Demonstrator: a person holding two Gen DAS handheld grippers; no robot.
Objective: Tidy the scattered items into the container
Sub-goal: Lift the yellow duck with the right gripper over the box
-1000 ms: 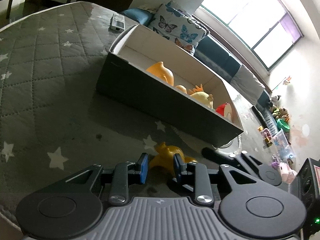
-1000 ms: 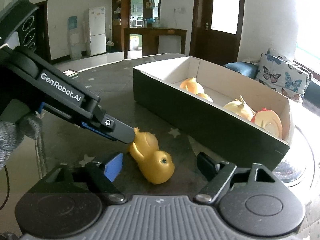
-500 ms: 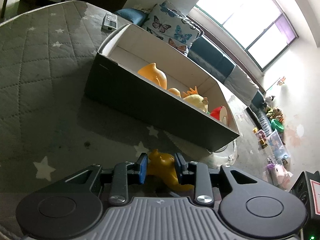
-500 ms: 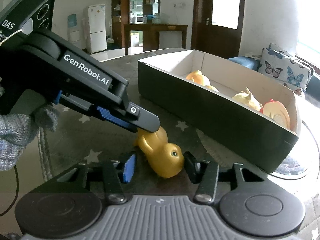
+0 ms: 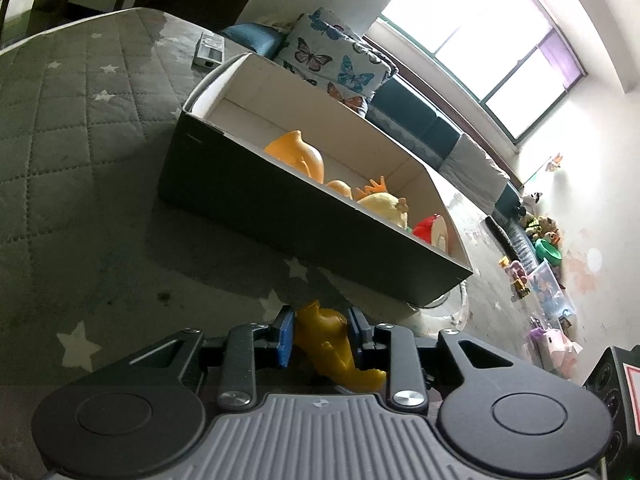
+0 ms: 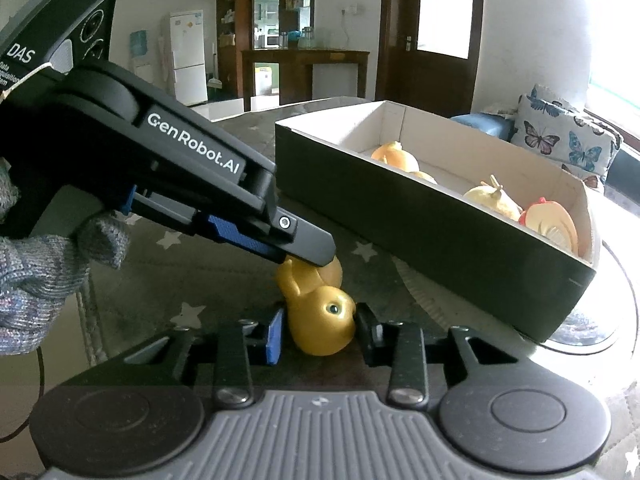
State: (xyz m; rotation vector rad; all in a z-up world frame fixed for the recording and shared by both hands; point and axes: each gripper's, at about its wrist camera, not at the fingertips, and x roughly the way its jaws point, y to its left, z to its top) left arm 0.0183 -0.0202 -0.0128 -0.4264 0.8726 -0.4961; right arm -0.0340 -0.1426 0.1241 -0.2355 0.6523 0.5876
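Both grippers have closed in on the duck (image 6: 320, 312) lying just before the box (image 6: 420, 216): right gripper (image 6: 320, 332) clamps its head, left gripper (image 5: 320, 334) is closing on its body. Pulling apart could tear it loose or knock the box.

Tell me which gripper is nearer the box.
Left. The left gripper, jaws closing on the yellow duck's tail end, sits closer to the box wall; the right gripper clamps its head, farther back.
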